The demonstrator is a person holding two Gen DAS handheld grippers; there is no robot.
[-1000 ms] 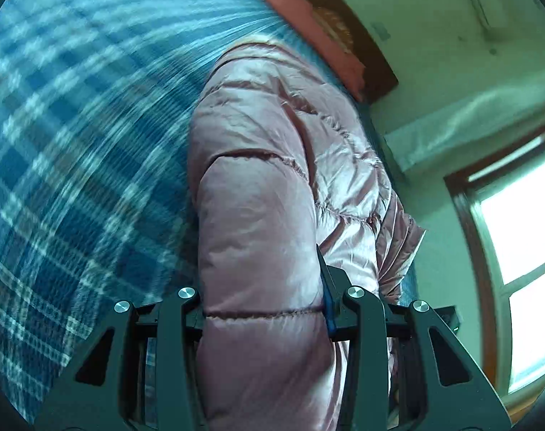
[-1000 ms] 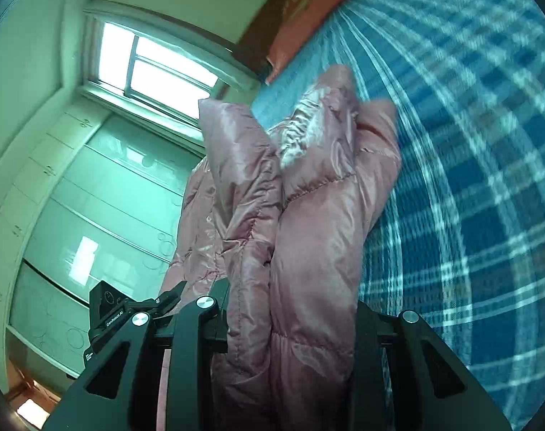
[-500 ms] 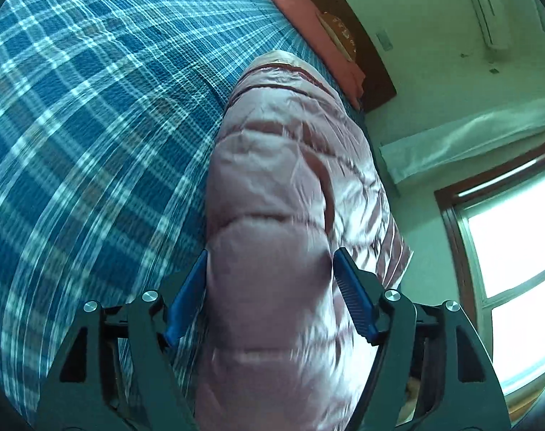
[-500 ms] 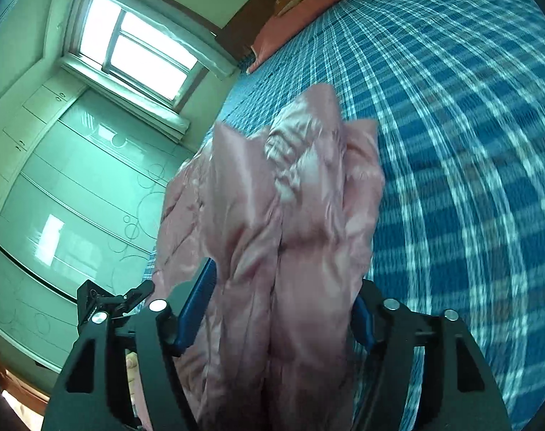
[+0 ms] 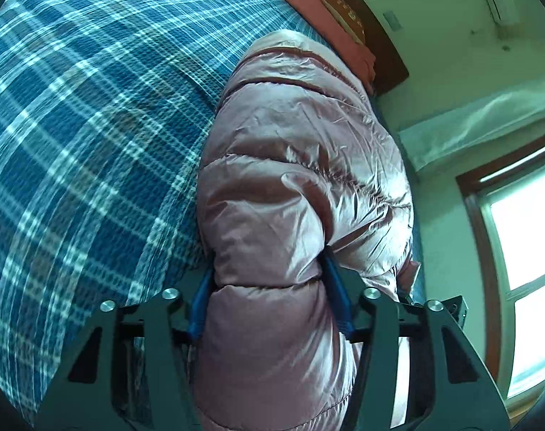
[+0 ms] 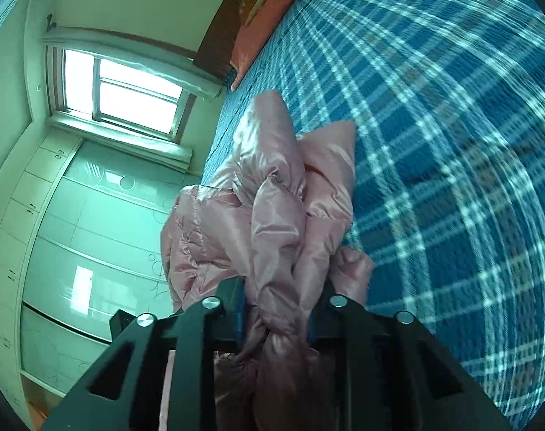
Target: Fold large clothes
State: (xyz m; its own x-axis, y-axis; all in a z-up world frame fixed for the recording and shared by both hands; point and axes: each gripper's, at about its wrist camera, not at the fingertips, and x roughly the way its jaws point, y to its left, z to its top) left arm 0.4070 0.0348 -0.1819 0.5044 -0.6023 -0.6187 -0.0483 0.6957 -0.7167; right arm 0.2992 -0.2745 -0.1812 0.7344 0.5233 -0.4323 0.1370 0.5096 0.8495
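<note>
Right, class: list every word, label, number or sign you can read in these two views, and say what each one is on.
None can be read.
Pillow: a patterned patch, too blurred to tell if it holds writing.
Wall plate: too small to read.
Jacket, bedspread, wardrobe: no text visible.

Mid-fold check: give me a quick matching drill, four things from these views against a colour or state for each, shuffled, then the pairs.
Things:
1. puffer jacket
2. bedspread
3. pillow
4. left hand-held gripper

Colour or state:
A. blue with white plaid lines
B. shut on padded fabric
C. shiny pale pink, quilted
D. salmon red, at the headboard

Pairs: 1-C, 2-A, 3-D, 4-B
</note>
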